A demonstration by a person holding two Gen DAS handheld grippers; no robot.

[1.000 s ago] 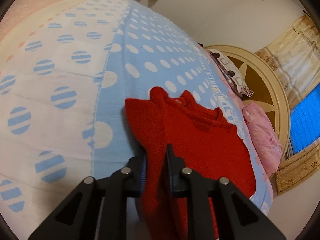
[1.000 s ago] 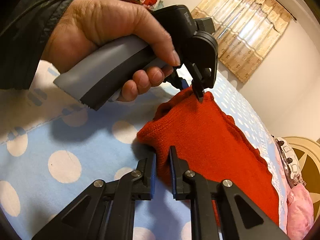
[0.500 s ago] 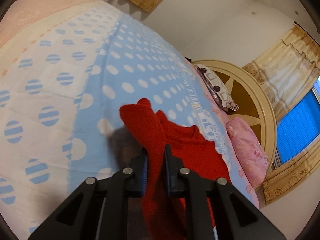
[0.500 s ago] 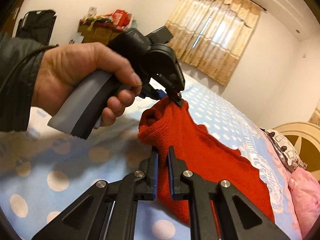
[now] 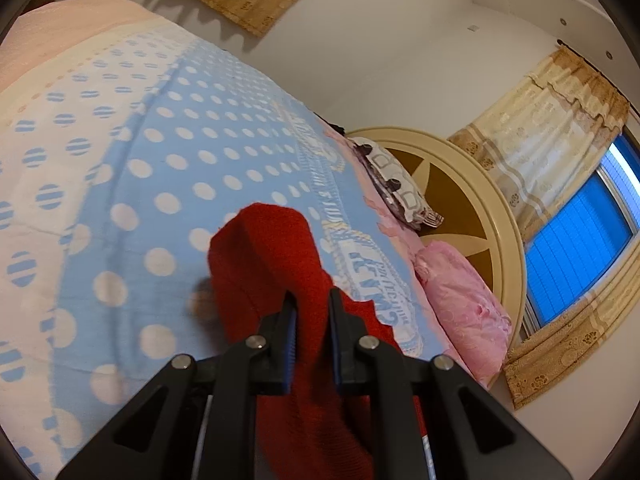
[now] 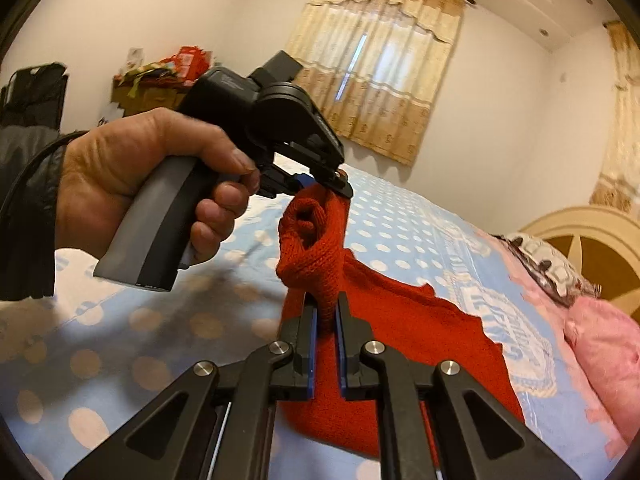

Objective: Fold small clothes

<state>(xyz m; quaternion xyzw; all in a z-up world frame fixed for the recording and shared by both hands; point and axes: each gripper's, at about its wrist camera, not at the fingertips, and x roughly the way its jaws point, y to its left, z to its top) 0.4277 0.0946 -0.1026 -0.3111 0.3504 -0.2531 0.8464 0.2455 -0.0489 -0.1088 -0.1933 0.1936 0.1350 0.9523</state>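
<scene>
Both grippers, left and right, clench the raised end of the red sweater, whose length trails down onto the bed toward the pillows.

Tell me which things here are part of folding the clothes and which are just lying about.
Part of the job:
- red knitted garment, one edge lifted
- left gripper, jaws shut on it
- right gripper, jaws shut on it
- dotted blue blanket it lies on

Just lying about:
- pink pillow
- patterned pillow
- round headboard
- curtains
</scene>
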